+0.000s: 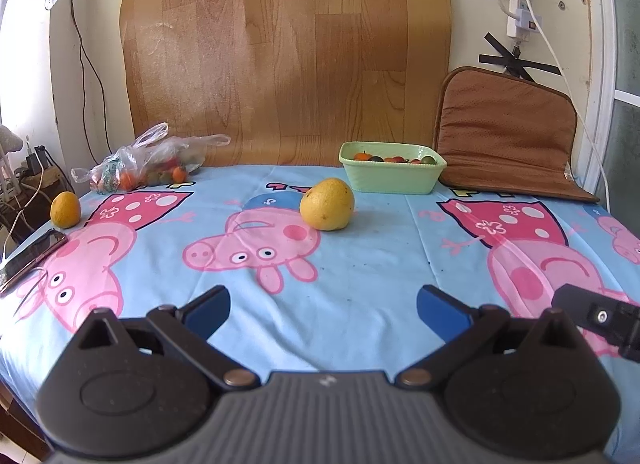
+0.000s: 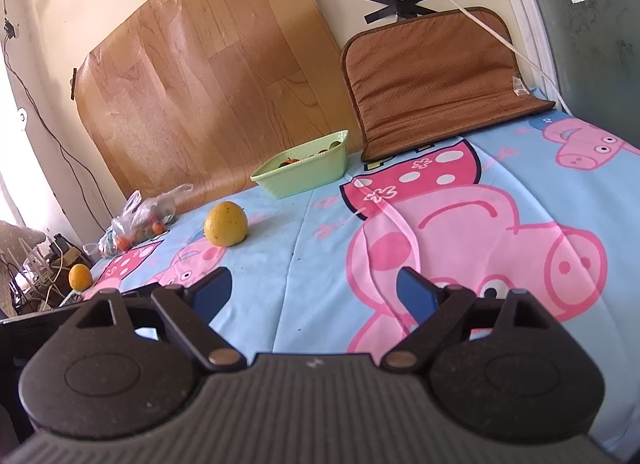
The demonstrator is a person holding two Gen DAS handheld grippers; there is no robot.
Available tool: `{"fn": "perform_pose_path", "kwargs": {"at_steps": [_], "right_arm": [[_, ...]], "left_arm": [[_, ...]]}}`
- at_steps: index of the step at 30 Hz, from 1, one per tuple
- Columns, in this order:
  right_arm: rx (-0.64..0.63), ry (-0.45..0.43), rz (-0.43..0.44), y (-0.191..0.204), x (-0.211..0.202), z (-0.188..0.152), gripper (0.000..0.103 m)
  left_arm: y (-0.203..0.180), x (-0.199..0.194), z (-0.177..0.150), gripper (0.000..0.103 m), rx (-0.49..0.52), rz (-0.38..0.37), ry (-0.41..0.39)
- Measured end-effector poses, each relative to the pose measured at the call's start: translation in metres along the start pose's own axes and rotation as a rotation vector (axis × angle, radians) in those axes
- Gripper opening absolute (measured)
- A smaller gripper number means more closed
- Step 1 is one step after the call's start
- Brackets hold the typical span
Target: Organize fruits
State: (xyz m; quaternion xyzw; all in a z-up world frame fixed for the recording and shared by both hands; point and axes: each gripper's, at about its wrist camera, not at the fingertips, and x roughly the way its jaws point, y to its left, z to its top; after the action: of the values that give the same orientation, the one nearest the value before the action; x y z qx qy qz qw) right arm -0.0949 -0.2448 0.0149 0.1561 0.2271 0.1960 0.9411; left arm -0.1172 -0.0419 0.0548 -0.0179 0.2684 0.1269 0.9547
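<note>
A large yellow citrus fruit (image 1: pixel 327 204) (image 2: pixel 225 223) rests mid-table on the cartoon-pig cloth. A smaller orange (image 1: pixel 65 209) (image 2: pixel 80 276) sits at the left edge. Behind, a pale green basket (image 1: pixel 392 177) (image 2: pixel 304 179) holds several small fruits. A clear plastic bag (image 1: pixel 148 161) (image 2: pixel 136 223) with more small fruits lies at the back left. My left gripper (image 1: pixel 323 310) is open and empty, well short of the yellow fruit. Just as wide and empty stands my right gripper (image 2: pixel 316 296), near the table's front; part of it (image 1: pixel 596 320) shows at the right of the left wrist view.
A phone (image 1: pixel 30 260) lies at the left table edge. A brown cushion mat (image 1: pixel 504 135) (image 2: pixel 436 83) leans on the wall at back right. A wood-pattern sheet (image 1: pixel 288 51) covers the wall behind. Cables and chargers (image 2: pixel 40 284) crowd the far left beyond the table.
</note>
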Motion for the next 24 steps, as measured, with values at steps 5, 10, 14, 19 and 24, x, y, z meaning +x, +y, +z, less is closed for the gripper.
{"fn": "perform_pose_path", "kwargs": {"at_steps": [5, 10, 14, 19, 24], "right_arm": [[0.000, 0.018, 0.000, -0.0003, 0.0031, -0.0006, 0.091], [0.007, 0.015, -0.007, -0.0018, 0.0023, -0.0003, 0.091], [0.002, 0.003, -0.012, -0.0011, 0.0007, 0.0003, 0.091], [-0.003, -0.008, -0.021, -0.0015, -0.0009, 0.0002, 0.091], [0.006, -0.002, -0.018, -0.0034, 0.0014, -0.0009, 0.091]], "left_arm": [[-0.0012, 0.0004, -0.0016, 0.103, 0.006, -0.008, 0.003], [-0.0025, -0.0001, -0.0016, 0.103, 0.012, -0.011, 0.003], [-0.0052, 0.0000, -0.0024, 0.103, 0.025, -0.015, 0.004], [-0.0070, -0.0005, -0.0030, 0.103, 0.033, -0.018, 0.005], [-0.0104, 0.0020, -0.0049, 0.103, 0.046, -0.020, 0.016]]}}
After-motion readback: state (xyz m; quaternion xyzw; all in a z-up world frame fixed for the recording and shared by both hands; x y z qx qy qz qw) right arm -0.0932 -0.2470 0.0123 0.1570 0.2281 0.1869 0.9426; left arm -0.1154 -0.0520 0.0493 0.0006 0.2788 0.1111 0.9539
